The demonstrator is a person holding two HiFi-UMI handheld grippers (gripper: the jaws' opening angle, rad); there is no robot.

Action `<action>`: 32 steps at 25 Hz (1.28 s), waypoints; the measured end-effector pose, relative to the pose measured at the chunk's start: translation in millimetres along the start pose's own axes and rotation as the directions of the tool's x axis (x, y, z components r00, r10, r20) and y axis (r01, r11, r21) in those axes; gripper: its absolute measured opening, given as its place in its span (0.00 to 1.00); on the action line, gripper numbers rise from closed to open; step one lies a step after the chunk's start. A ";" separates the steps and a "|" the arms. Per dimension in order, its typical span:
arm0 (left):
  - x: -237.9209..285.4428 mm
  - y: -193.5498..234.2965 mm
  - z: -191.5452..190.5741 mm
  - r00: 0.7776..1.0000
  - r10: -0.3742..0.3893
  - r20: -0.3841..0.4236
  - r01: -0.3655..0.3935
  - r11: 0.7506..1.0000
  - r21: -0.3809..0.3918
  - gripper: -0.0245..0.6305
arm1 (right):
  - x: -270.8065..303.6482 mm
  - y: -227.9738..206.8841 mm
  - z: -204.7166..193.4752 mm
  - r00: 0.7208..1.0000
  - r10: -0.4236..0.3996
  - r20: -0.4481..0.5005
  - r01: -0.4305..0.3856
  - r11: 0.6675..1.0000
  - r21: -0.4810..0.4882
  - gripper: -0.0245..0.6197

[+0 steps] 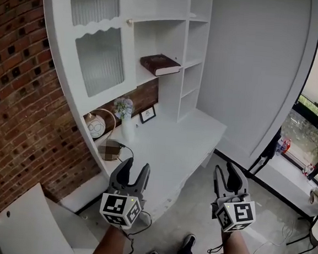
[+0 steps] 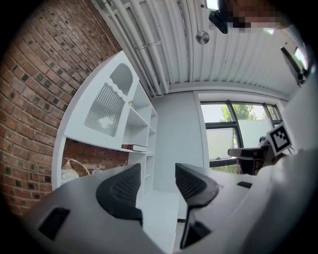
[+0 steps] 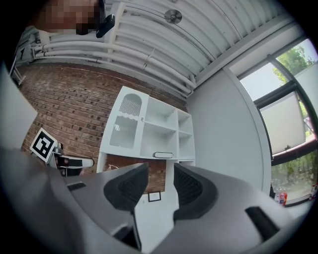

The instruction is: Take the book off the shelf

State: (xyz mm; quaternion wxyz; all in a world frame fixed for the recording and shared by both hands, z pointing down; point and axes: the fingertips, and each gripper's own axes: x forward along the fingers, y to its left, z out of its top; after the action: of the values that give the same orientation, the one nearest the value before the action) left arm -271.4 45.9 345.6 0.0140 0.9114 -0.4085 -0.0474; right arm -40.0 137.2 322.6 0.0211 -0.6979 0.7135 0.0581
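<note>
A dark red book (image 1: 160, 64) lies flat on a middle shelf of the white shelf unit (image 1: 134, 43), far above and beyond both grippers. It shows small in the left gripper view (image 2: 134, 147) and as a pale sliver in the right gripper view (image 3: 163, 155). My left gripper (image 1: 135, 168) hangs low over the front edge of the white desk top (image 1: 171, 144). Its jaws stand open on nothing (image 2: 158, 173). My right gripper (image 1: 225, 171) is held off the desk's right side, over the floor. It is open too, and nothing is between its pads (image 3: 161, 173).
On the desk's back left stand a vase of flowers (image 1: 124, 115), a small picture frame (image 1: 147, 114) and a round ornament (image 1: 96, 126). A ribbed glass door (image 1: 101, 58) closes the unit's left side. A brick wall (image 1: 13, 83) is at left and windows (image 1: 314, 126) at right.
</note>
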 end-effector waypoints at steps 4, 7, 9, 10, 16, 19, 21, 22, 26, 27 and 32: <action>31.3 6.6 -3.4 0.999 0.044 -0.020 -0.043 0.998 0.044 0.35 | 35.2 -17.1 -14.6 0.999 0.040 0.012 -0.040 0.998 0.054 0.26; 62.3 0.7 -2.0 0.997 0.074 -0.022 -0.072 0.996 0.058 0.35 | 59.1 -45.7 -21.5 0.999 0.050 0.015 -0.051 0.996 0.072 0.26; 84.3 -7.1 0.0 0.996 0.093 -0.020 -0.091 0.994 0.067 0.35 | 74.1 -68.7 -24.5 0.998 0.064 0.019 -0.065 0.996 0.058 0.26; 95.2 -11.1 1.2 0.994 0.103 -0.018 -0.102 0.992 0.074 0.35 | 81.8 -79.8 -24.5 0.997 0.072 0.024 -0.073 0.996 0.045 0.26; 151.1 -39.2 -7.2 0.988 0.146 -0.048 -0.141 0.985 0.096 0.35 | 120.3 -138.3 -23.7 0.992 0.117 0.051 -0.116 0.993 -0.011 0.26; 168.1 -46.4 -8.8 0.982 0.179 -0.059 -0.172 0.980 0.100 0.35 | 133.0 -159.7 -24.9 0.989 0.138 0.045 -0.136 0.990 -0.044 0.26; 175.9 -49.9 -7.0 0.979 0.196 -0.058 -0.190 0.977 0.098 0.35 | 138.3 -173.7 -25.1 0.989 0.143 0.031 -0.141 0.988 -0.063 0.26; 178.5 -51.4 -5.8 0.977 0.205 -0.055 -0.199 0.975 0.100 0.35 | 140.5 -179.2 -23.8 0.989 0.145 0.028 -0.142 0.986 -0.084 0.26; 184.2 -54.9 -2.4 0.970 0.236 -0.053 -0.228 0.965 0.131 0.35 | 153.0 -189.1 -17.0 0.987 0.149 0.053 -0.131 0.958 -0.254 0.26; 184.5 -54.6 -2.0 0.968 0.244 -0.055 -0.234 0.961 0.144 0.35 | 156.0 -189.7 -15.7 0.987 0.147 0.056 -0.124 0.946 -0.299 0.26; 187.9 -44.2 -1.0 0.961 0.274 -0.048 -0.265 0.954 0.140 0.35 | 169.1 -190.3 -5.2 0.987 0.146 0.072 -0.100 0.892 -0.442 0.31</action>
State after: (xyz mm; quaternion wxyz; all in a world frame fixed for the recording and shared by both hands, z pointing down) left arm -114.1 -64.9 329.7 -0.0265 0.8471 -0.5306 0.0124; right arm 145.9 -35.0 298.8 -0.1026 -0.6343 0.7230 0.2538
